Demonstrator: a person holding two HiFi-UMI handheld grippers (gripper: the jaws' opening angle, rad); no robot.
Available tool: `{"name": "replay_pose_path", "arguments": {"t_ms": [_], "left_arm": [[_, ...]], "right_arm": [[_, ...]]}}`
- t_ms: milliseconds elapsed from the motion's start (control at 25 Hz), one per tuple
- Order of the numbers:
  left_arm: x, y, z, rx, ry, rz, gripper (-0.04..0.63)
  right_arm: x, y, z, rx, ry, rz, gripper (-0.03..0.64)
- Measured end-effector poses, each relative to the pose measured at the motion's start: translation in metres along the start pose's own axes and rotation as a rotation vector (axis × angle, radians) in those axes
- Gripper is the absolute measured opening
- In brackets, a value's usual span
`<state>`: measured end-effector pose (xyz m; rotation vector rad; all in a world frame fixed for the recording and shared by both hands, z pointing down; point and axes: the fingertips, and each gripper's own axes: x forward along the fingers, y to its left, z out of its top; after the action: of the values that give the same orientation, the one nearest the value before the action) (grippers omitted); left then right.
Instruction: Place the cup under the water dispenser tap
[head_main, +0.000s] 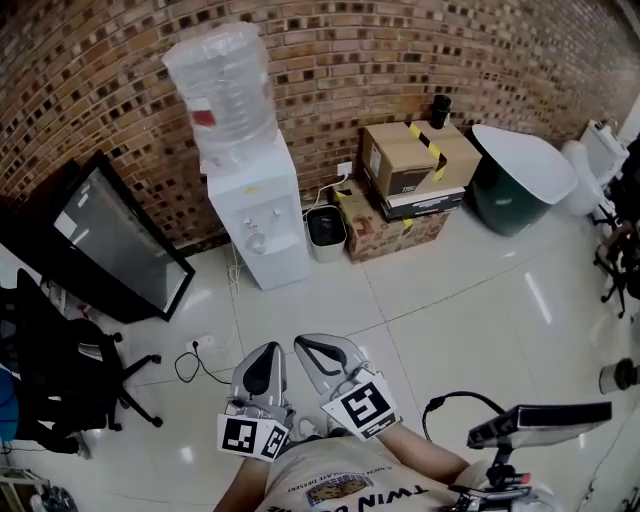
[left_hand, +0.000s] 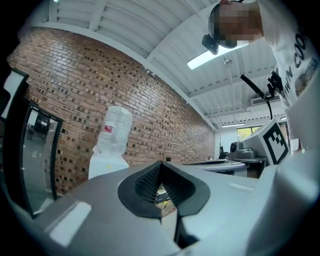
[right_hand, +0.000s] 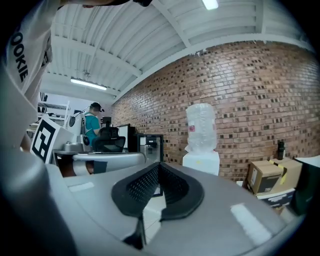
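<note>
No cup shows in any view. The white water dispenser (head_main: 256, 215) stands against the brick wall with a clear bottle (head_main: 222, 88) on top and its taps on the front face. My left gripper (head_main: 268, 352) and right gripper (head_main: 312, 346) are held side by side low in the head view, well short of the dispenser and pointing toward it. Both are shut with nothing between the jaws. In the left gripper view the left gripper (left_hand: 161, 166) has the dispenser (left_hand: 106, 164) ahead on its left. The right gripper (right_hand: 160, 166) sees the dispenser (right_hand: 201, 161) ahead on its right.
A black framed panel (head_main: 112, 240) leans on the wall left of the dispenser, with an office chair (head_main: 55, 370) nearer. A small bin (head_main: 325, 232), cardboard boxes (head_main: 412, 165) and a green bin (head_main: 510, 185) stand to its right. A cable (head_main: 195, 362) lies on the tiled floor.
</note>
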<state>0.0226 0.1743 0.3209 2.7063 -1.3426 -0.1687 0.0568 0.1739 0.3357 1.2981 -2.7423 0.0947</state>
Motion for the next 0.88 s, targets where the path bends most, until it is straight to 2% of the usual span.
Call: {"name": "replay_pose_path", "arguments": {"t_ms": [440,880], "left_arm": [[-0.019,0.003,-0.001,-0.015,-0.014,-0.033,-0.017],[-0.035,0.016,0.000,-0.028,-0.018,-0.034,-0.017]], "right_arm": [[-0.007,0.019,-0.006,-0.011,0.022,-0.038,0.006],[0.001,0.036,-0.010,-0.021,0.038,-0.043,0.006]]}}
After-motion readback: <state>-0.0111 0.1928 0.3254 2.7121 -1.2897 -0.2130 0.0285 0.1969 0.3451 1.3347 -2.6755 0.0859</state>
